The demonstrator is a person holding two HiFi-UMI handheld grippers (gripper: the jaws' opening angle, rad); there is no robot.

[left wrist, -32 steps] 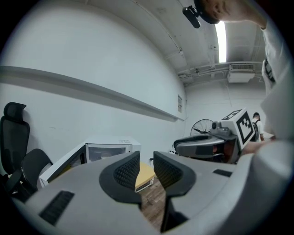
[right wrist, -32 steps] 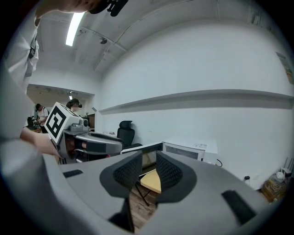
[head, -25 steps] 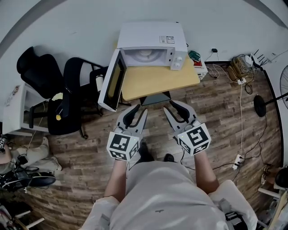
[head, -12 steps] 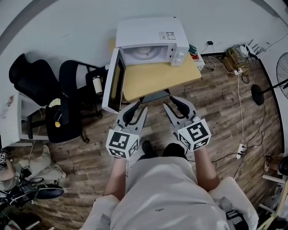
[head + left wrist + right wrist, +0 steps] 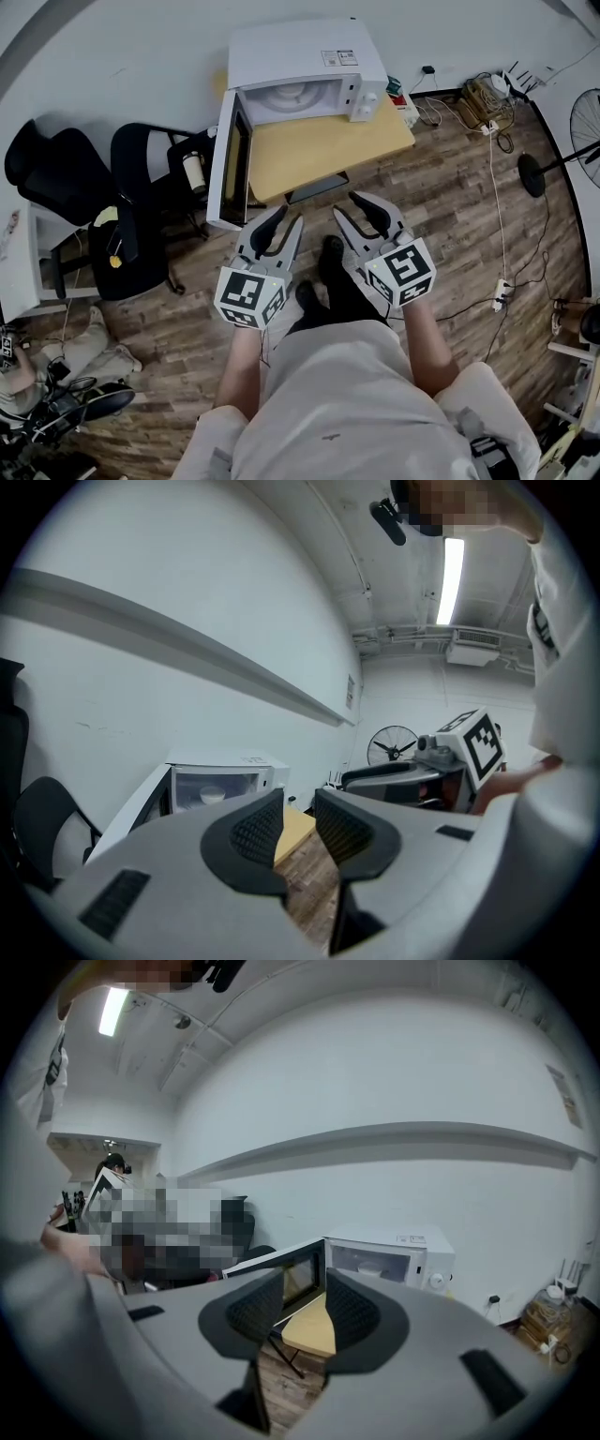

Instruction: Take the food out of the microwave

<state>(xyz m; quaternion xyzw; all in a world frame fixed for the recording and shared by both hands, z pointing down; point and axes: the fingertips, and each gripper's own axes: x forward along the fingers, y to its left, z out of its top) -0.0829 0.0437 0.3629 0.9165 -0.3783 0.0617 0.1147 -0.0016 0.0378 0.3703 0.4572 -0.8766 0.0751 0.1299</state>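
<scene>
Little yellow table [image 5: 323, 155] just ahead of both tongs, white microwave [image 5: 305, 56] at its far end, door [image 5: 228, 169] hanging open on the left gripper [image 5: 287, 223] side. That gripper's jaws are slightly apart, empty. Right gripper [image 5: 351, 208] is opening, nothing in it. The food, a white bowl [image 5: 291, 94], sits inside the microwave, well beyond both.

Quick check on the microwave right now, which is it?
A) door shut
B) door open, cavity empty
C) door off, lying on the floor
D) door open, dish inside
D: the microwave has its door swung wide open on its hinge, and a white dish sits in the cavity.
</scene>
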